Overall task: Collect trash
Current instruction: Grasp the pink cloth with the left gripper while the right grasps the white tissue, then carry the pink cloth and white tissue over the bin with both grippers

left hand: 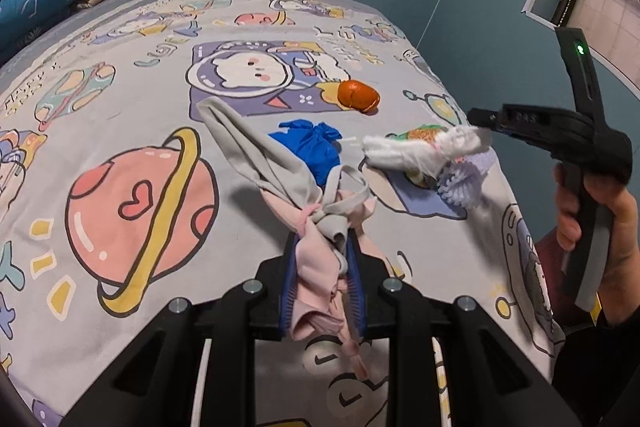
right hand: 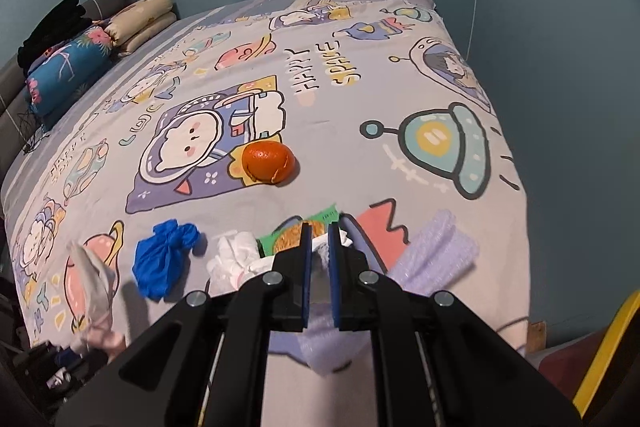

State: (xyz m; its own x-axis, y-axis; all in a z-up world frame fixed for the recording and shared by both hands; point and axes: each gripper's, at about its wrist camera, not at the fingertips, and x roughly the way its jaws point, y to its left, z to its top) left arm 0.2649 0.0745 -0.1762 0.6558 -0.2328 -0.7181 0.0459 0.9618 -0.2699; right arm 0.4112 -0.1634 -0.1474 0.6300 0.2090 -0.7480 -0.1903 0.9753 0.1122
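Note:
My left gripper point(left hand: 322, 247) is shut on a pink and grey cloth bag point(left hand: 312, 227), held above the bed; the bag also shows in the right wrist view point(right hand: 94, 283). My right gripper point(right hand: 319, 227) is shut on a crumpled white tissue point(left hand: 416, 147), which hangs left of its fingers point(right hand: 236, 255); the gripper also shows in the left wrist view point(left hand: 478, 121). On the bed lie an orange peel point(left hand: 357, 95) point(right hand: 267, 161), a crumpled blue glove point(left hand: 312, 149) point(right hand: 162, 259), a green snack wrapper point(right hand: 292, 233) and a lilac foam piece point(left hand: 464, 181) point(right hand: 436, 255).
The bed has a cartoon space sheet point(right hand: 360, 99). Rolled bedding and pillows point(right hand: 100, 39) lie at its far left. A teal wall point(right hand: 560, 107) runs along the far and right sides. Dark clutter point(right hand: 56, 363) sits beside the bed at lower left.

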